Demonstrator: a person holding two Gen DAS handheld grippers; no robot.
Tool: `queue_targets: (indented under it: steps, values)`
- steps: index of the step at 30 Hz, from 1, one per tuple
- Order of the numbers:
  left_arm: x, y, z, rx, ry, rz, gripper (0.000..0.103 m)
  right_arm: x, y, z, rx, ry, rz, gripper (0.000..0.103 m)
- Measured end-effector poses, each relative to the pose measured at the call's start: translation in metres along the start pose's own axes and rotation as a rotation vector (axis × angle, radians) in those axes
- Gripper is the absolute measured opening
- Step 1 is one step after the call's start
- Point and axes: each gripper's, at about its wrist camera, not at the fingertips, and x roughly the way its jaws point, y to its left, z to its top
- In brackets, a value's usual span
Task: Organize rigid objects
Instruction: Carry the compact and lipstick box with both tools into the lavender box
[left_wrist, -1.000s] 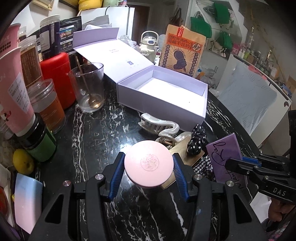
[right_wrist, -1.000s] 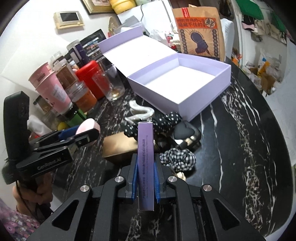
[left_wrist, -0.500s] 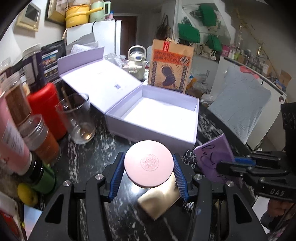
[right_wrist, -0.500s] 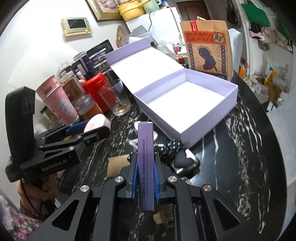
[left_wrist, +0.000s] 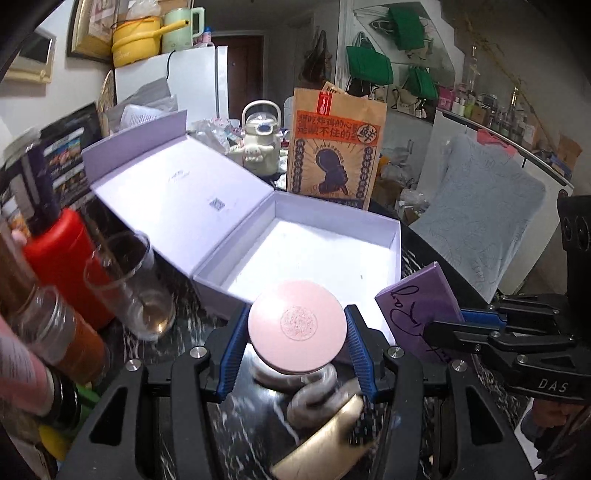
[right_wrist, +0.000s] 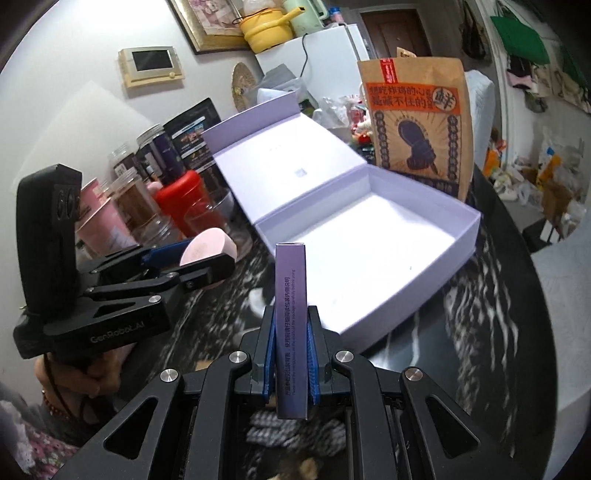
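Observation:
My left gripper (left_wrist: 297, 334) is shut on a round pink compact (left_wrist: 297, 326), held in the air just before the near wall of the open lilac box (left_wrist: 397, 242). My right gripper (right_wrist: 291, 345) is shut on a slim purple carton (right_wrist: 291, 295), standing on edge, close to the same box (right_wrist: 476, 221). The purple carton (left_wrist: 419, 314) and right gripper (left_wrist: 476, 325) show at the right of the left wrist view. The left gripper (right_wrist: 192, 258) with the compact (right_wrist: 207, 245) shows at the left of the right wrist view. The box has nothing in it.
Below the grippers on the black marble table (right_wrist: 480, 314) lie a pearly hair claw (left_wrist: 310, 398), a gold card (left_wrist: 321, 446) and a checked scrunchie (right_wrist: 291, 432). A glass (left_wrist: 129, 280), a red canister (left_wrist: 62, 254) and jars crowd the left. A brown paper bag (left_wrist: 336, 147) stands behind the box.
Both grippers rose and moved forward toward the lilac box with their loads still held. The hair clips and gold card slid down under the fingers in both views.

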Motion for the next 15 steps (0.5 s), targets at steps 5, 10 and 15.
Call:
queue_targets:
  steps: [5, 10, 15]
  values:
    - [0.007, -0.004, 0.025, 0.006, -0.031, 0.005, 0.051, 0.008, -0.011, 0.024, -0.024, -0.012, 0.019, 0.015]
    - [0.019, -0.008, 0.045, 0.042, -0.044, 0.014, 0.051, 0.013, -0.020, 0.043, -0.037, -0.032, -0.010, 0.015]
    - [0.037, -0.006, 0.062, 0.063, -0.040, 0.029, 0.051, 0.021, -0.029, 0.058, -0.044, -0.039, -0.034, 0.015]
